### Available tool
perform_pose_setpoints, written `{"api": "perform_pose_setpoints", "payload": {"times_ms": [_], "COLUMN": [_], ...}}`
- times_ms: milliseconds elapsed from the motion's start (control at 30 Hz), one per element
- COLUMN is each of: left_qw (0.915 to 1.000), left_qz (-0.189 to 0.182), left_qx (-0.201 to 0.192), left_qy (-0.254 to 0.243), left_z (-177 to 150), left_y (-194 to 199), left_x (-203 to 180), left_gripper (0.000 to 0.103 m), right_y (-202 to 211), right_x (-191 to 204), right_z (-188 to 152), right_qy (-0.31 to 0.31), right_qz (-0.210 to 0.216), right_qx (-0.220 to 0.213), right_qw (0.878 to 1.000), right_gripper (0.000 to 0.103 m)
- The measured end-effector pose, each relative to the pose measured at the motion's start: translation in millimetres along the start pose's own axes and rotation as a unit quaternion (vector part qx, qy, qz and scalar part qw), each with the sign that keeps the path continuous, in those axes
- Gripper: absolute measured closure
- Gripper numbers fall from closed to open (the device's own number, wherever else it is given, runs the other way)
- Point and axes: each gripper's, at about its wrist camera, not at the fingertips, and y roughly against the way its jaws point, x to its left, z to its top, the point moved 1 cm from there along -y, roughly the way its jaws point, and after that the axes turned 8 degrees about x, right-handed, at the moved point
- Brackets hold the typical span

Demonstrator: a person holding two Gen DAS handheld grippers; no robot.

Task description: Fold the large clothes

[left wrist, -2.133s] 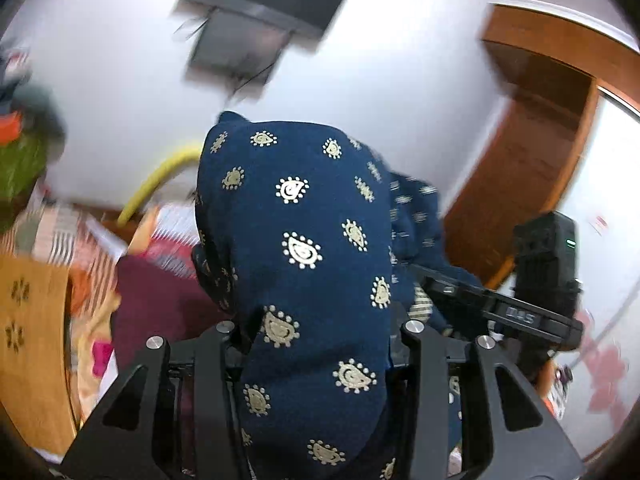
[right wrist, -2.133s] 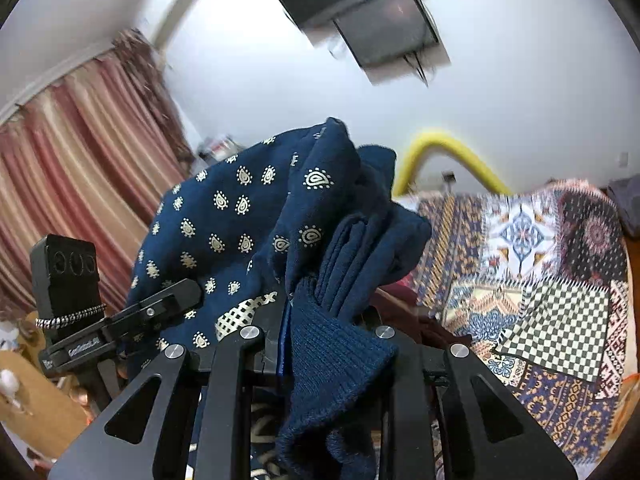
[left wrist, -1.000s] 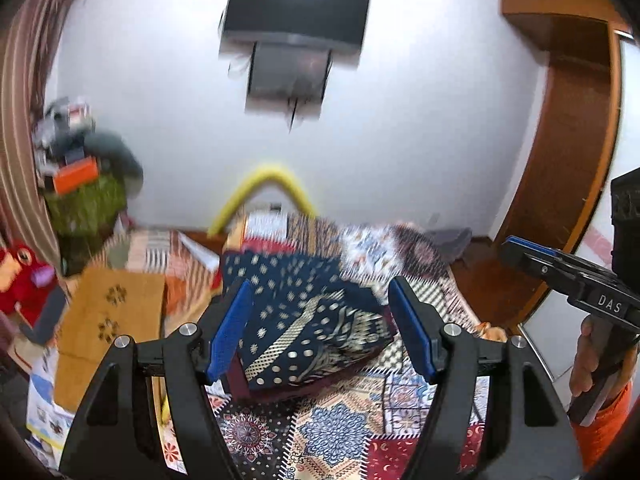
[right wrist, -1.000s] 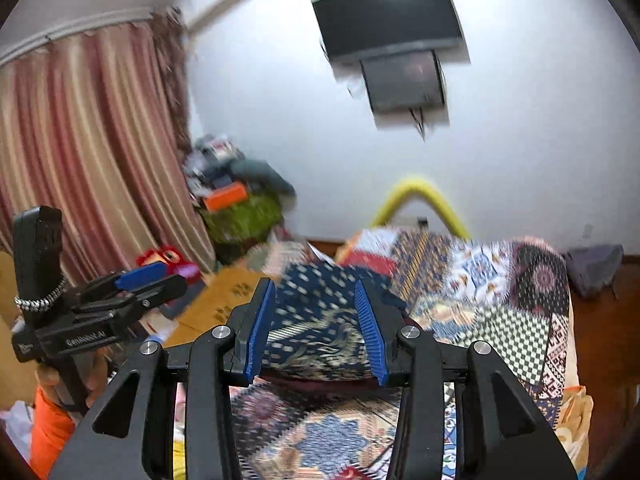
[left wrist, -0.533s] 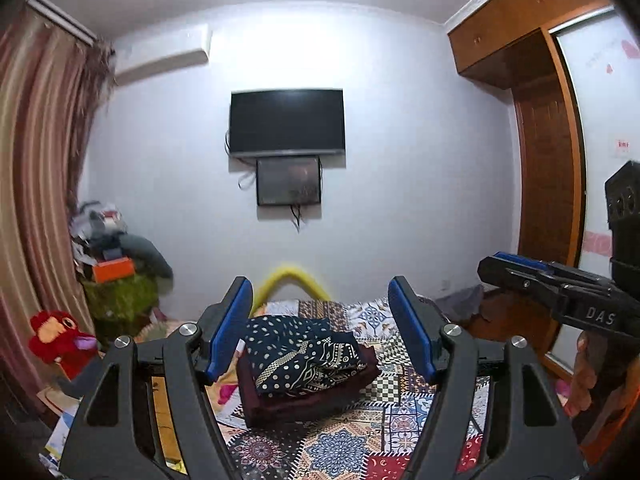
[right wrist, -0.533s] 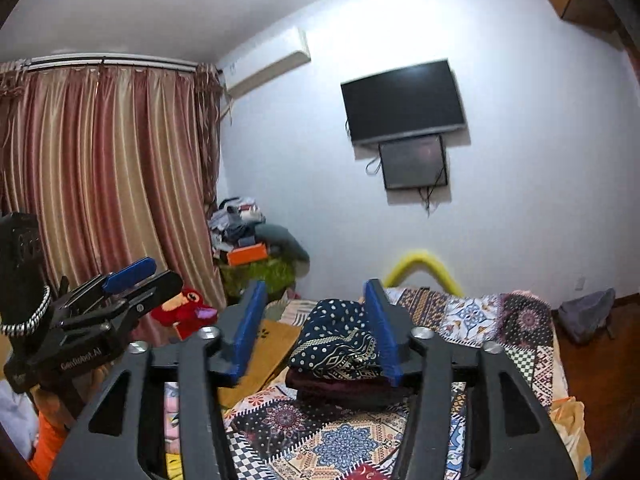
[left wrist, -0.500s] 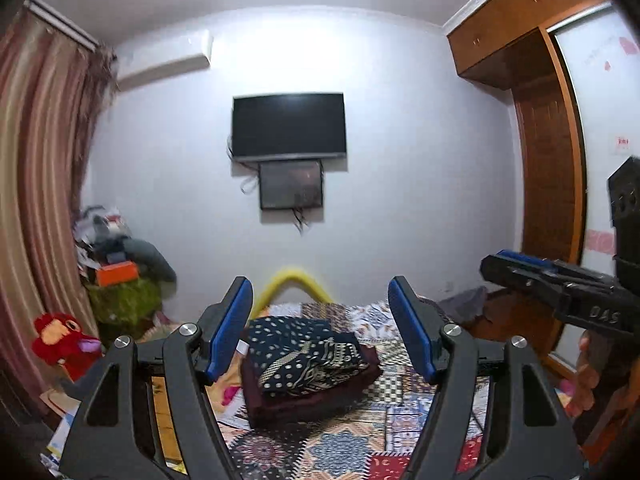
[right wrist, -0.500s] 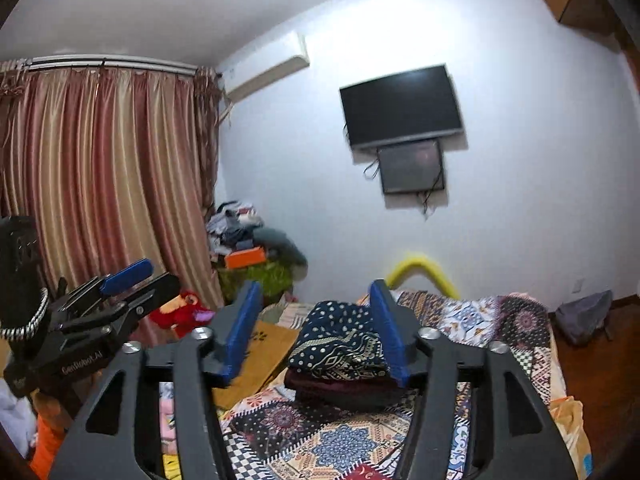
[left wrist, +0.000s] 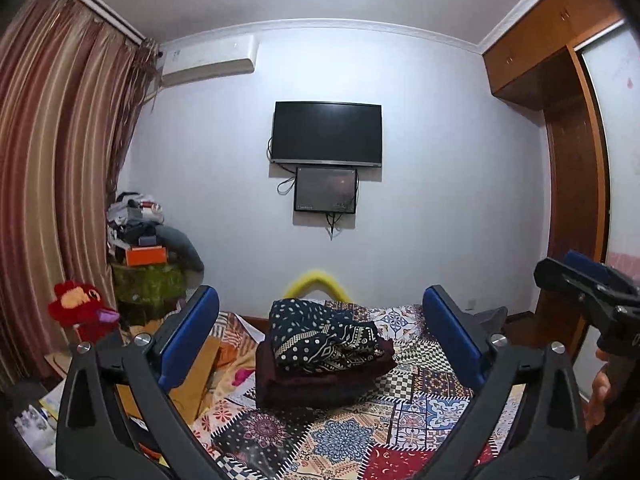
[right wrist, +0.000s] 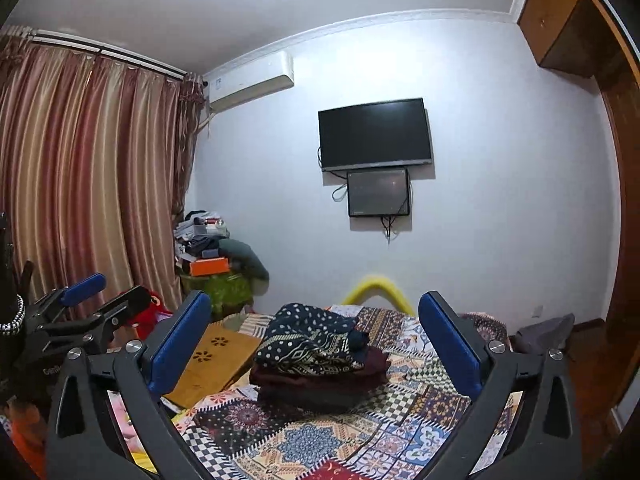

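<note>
A folded navy garment with cream dots (left wrist: 320, 336) lies on a folded maroon one (left wrist: 320, 380), stacked on the patchwork bedspread (left wrist: 400, 420). My left gripper (left wrist: 320, 300) stands well back from the stack, its jaws opening wide with nothing between them. The right gripper (right wrist: 314, 304) is likewise back from the navy garment (right wrist: 312, 340), its jaws opening and empty. Each gripper shows in the other's view: the right gripper (left wrist: 580, 284) at the right edge, the left gripper (right wrist: 92, 296) at the left edge, held in a person's hand.
A wooden lap table (right wrist: 216, 356) lies left of the stack. Beyond it are a red plush toy (left wrist: 80, 308) and a cluttered green stand (left wrist: 148, 280). Striped curtains (right wrist: 80, 180) hang left, a TV (left wrist: 326, 134) on the far wall, a wooden wardrobe (left wrist: 568, 200) right.
The navy garment left both grippers and now lies on the maroon stack. Both grippers drew back from the bed and levelled out, and their jaws have spread wider.
</note>
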Motion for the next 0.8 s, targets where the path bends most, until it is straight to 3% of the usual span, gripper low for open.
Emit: {"api": "perform_pose_setpoints", "payload": {"times_ms": [800], "left_qw": [0.9999], "left_qz": [-0.004], "left_qx": [0.008], "left_qy": [-0.011], "left_z": [-9], "left_y": [-4], "left_x": [-8], "left_gripper": [0.0], "right_y": [12], "right_x": [-8], "right_z": [-18], "right_qy": [-0.007], "right_qz": [0.0], "right_qx": [0.03], "right_qw": [1.0], "right_gripper": [0.0]}}
